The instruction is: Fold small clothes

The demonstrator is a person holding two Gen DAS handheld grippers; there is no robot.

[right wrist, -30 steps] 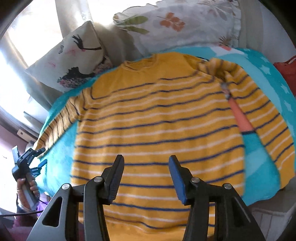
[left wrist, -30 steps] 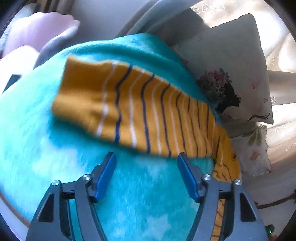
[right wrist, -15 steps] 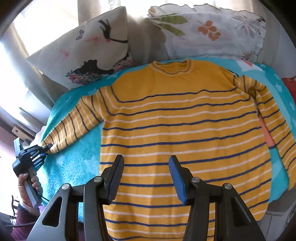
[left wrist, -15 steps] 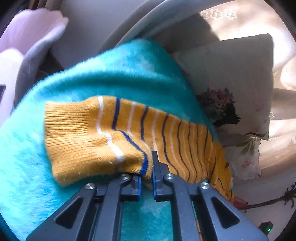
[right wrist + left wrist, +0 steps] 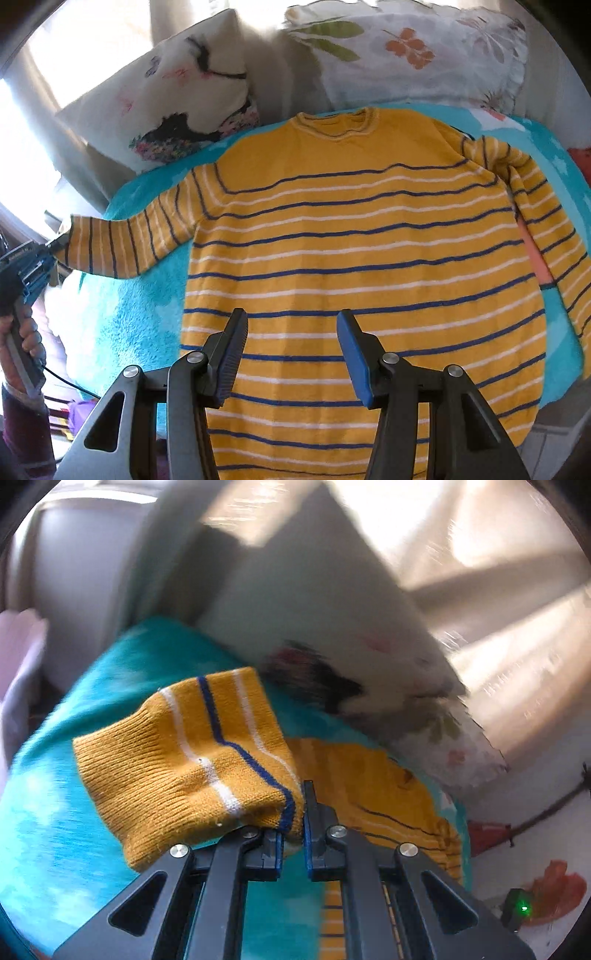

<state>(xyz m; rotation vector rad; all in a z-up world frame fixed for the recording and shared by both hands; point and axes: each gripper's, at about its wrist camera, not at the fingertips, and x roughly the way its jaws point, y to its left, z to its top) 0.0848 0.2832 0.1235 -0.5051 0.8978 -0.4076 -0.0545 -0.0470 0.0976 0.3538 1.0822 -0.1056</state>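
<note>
- Now the left gripper [image 5: 293,834] has its fingers [image 5: 309,812] pressed together on the cuff [image 5: 184,768] of the sweater's sleeve; a second ago those fingers stood wide apart above the sleeve, and half a second ago they had just closed on it.
- Since then the cuff has come up off the teal blanket [image 5: 48,812] and hangs bunched over the fingers, with the rest of the sleeve trailing away behind it.
- Seen from the right wrist, the left gripper [image 5: 55,245] holds the sleeve [image 5: 125,243] stretched out past the left edge of the bed, clear of the blanket.
- The right gripper [image 5: 291,354] hovers with its fingers [image 5: 351,347] wide apart and holding nothing, above the lower middle of the sweater.
- The yellow striped sweater [image 5: 351,258] lies face up and flat on the bed, collar toward the pillows [image 5: 177,99] at the head, its other sleeve lying down the right side.
- Judging from this, the first fold has begun: the lifted sleeve is probably meant to cross onto the chest.
</note>
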